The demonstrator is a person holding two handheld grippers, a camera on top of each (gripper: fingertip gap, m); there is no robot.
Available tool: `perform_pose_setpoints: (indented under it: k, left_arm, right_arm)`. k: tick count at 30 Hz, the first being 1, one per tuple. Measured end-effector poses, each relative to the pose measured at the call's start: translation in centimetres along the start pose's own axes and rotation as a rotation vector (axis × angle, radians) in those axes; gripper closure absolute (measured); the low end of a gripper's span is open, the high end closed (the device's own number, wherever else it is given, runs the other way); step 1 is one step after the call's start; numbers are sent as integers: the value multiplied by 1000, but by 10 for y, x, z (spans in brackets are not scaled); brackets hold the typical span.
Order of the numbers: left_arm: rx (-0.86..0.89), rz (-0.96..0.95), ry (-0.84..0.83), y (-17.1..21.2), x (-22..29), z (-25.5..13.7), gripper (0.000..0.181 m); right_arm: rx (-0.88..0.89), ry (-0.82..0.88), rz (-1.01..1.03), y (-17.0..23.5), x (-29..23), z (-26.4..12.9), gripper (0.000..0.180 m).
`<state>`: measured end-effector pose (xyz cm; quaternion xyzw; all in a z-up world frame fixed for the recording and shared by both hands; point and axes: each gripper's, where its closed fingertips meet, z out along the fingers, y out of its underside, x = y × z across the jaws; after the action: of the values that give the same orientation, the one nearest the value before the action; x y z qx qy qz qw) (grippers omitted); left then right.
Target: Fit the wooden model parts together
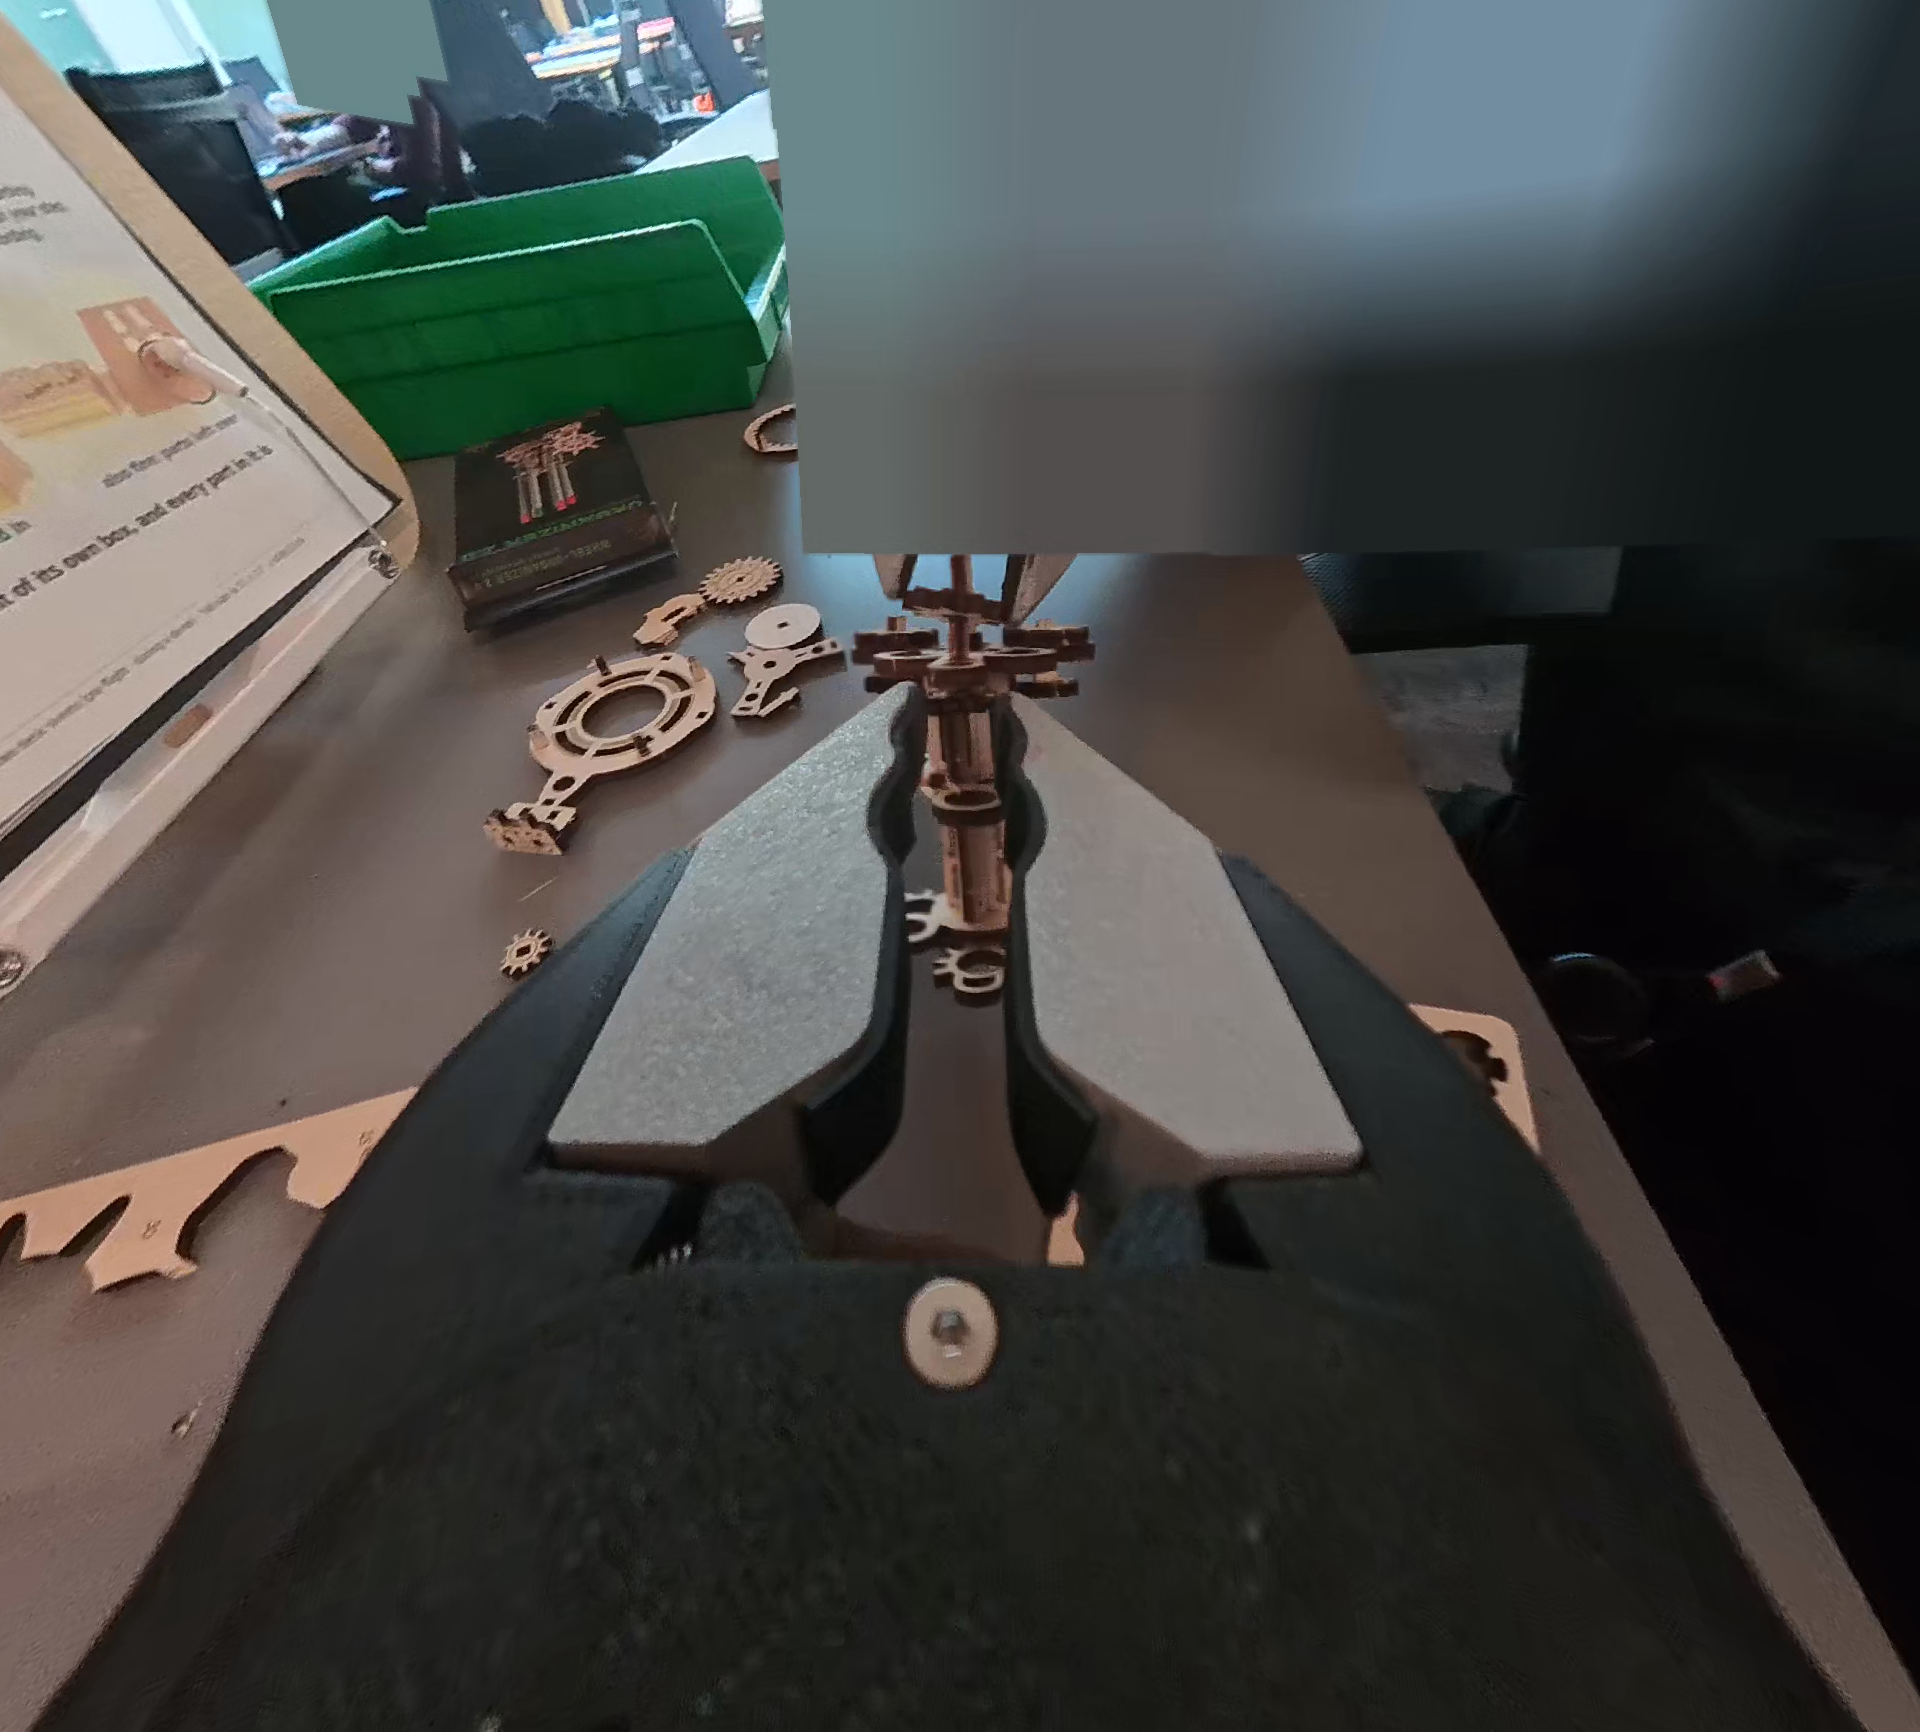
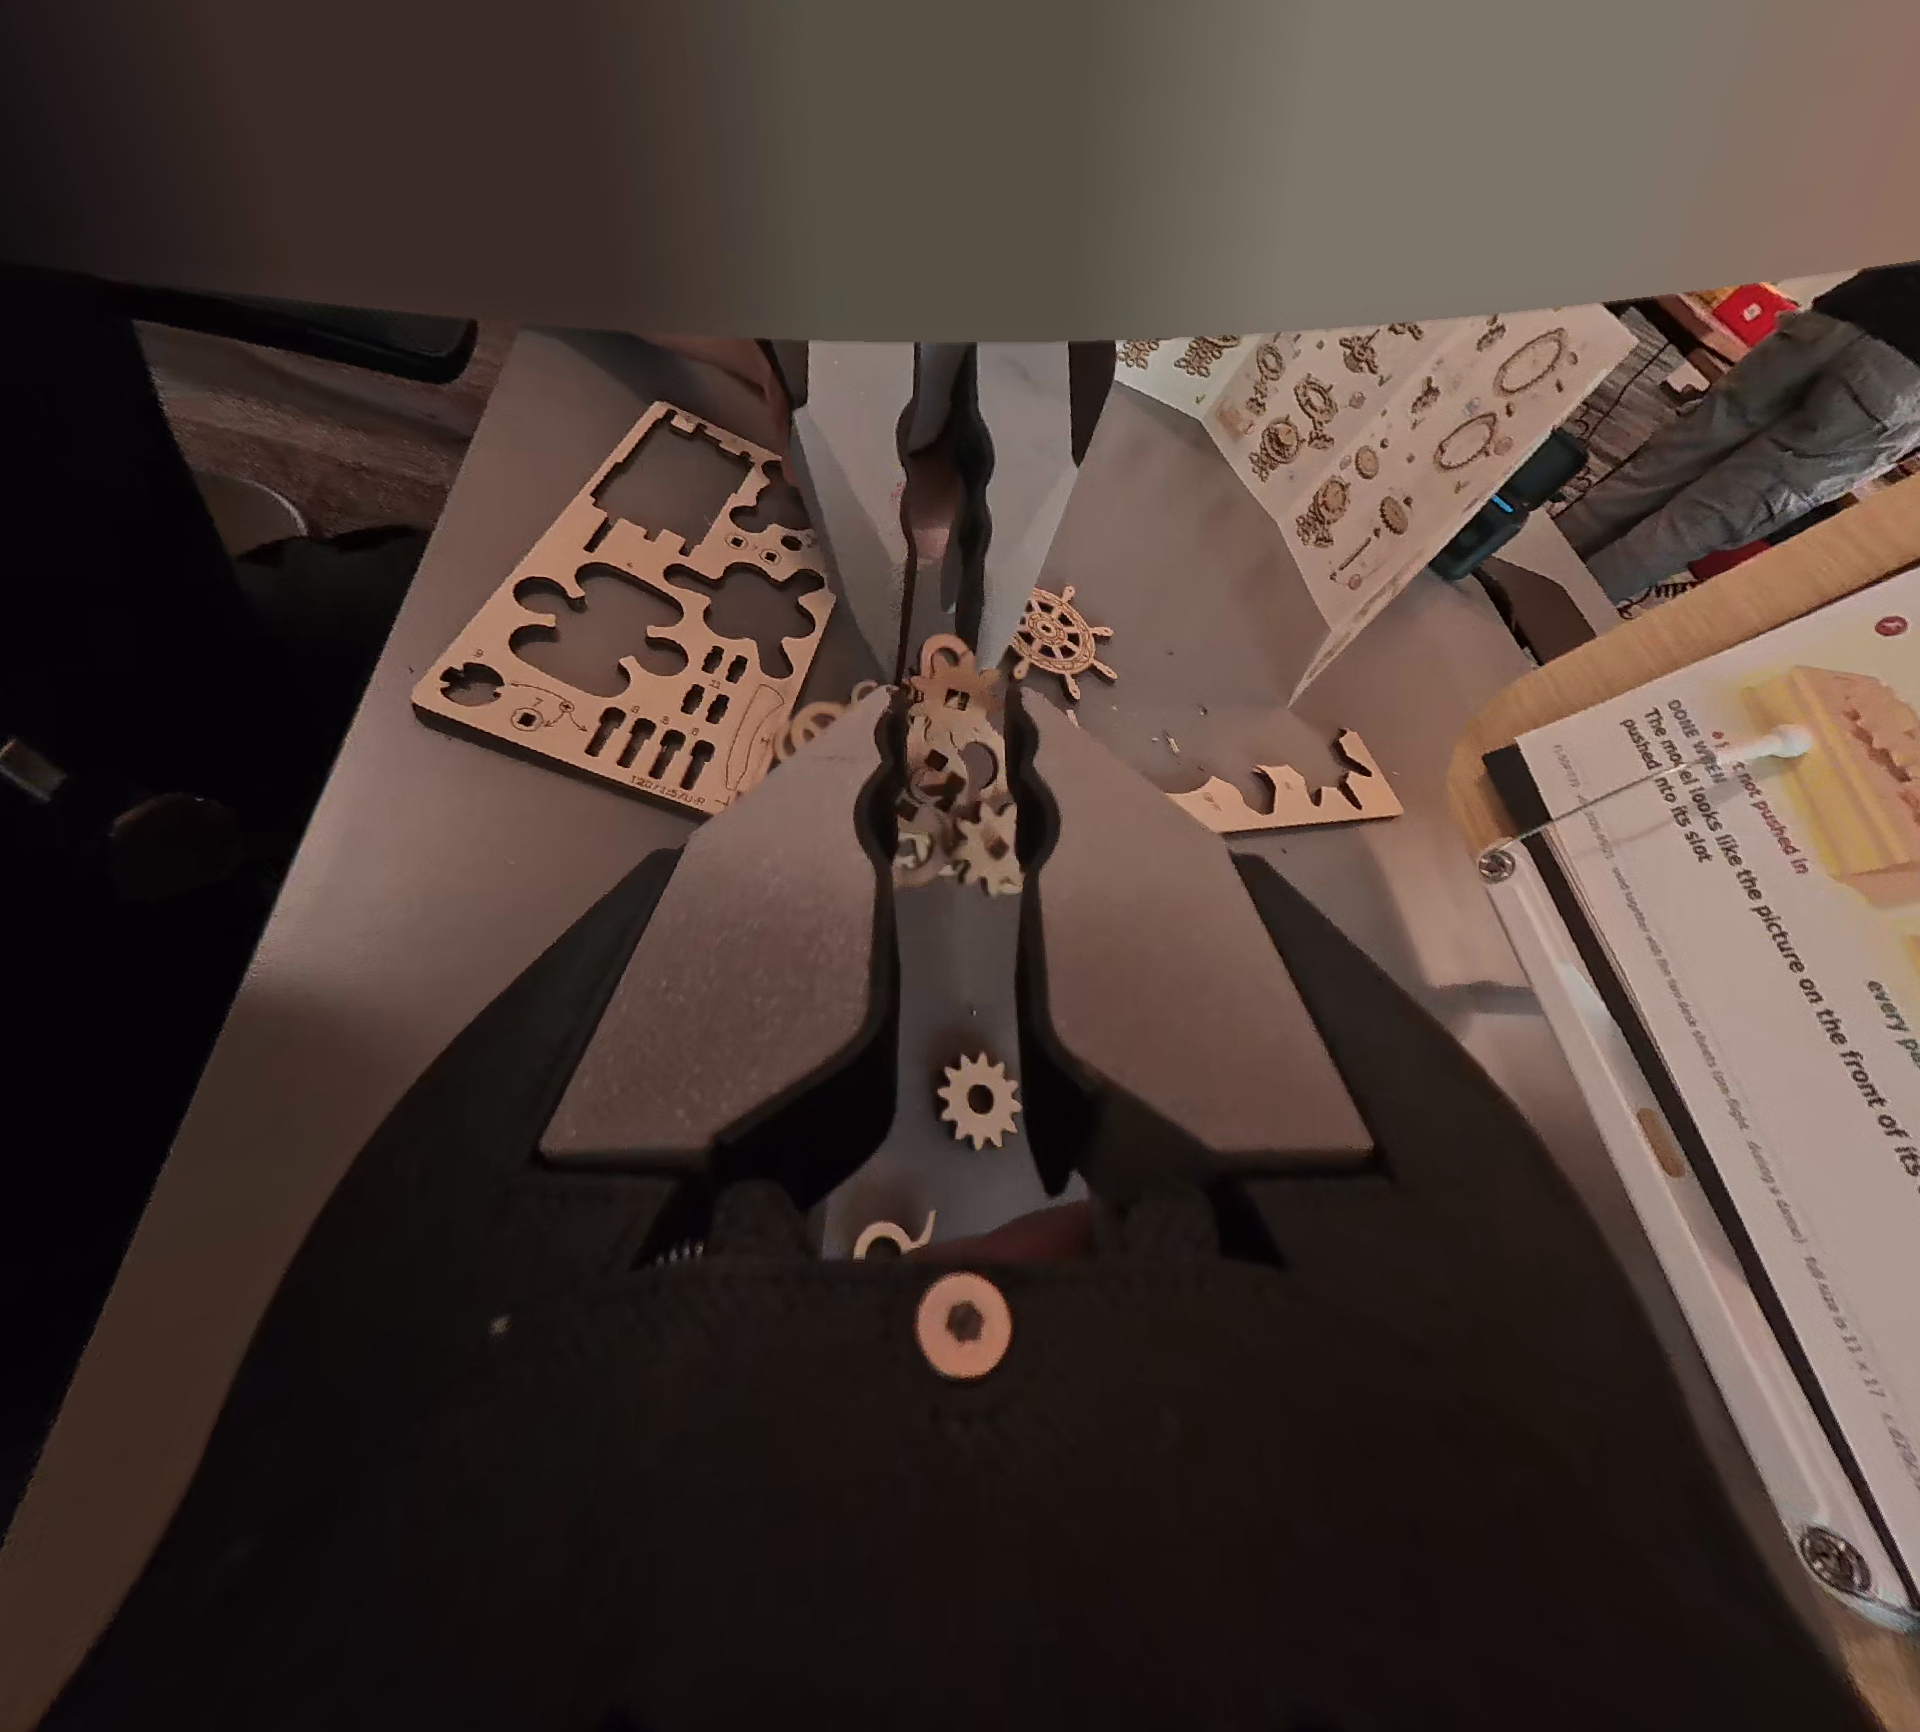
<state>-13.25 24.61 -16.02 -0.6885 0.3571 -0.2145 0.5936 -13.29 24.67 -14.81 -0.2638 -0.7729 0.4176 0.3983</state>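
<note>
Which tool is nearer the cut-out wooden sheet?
Left. The left tool sits right beside the sheet, overlapping its edge; the right tool only nears one corner.

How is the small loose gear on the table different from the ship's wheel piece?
The small gear has short blunt teeth and one plain centre hole, while the ship's wheel has spokes, handles and cut-out gaps. The gear lies between the right hand-held gripper's fingers, near the camera; the wheel lies beyond their tips. Both are pale wood, lying flat on the grey table.
</note>
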Motion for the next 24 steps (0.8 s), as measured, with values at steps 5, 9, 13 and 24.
perform_pose_setpoints:
  k: [5, 9, 13, 24]
  left_arm:
    - [20, 13, 27, -3, 5, -2, 171]
    - [1, 32, 33, 0, 8, 0, 171]
    - [-9, 34, 47, 1, 10, 1, 171]
    - [-95, 11, 65, 12, 14, 5, 171]
  right_arm:
    - [10, -18, -14, -5, -6, 0, 165]
    - [1, -37, -18, -4, -9, 0, 165]
    - [-8, -51, -18, -2, -11, -1, 165]
    - [-72, -112, 4, 10, -18, 2, 165]
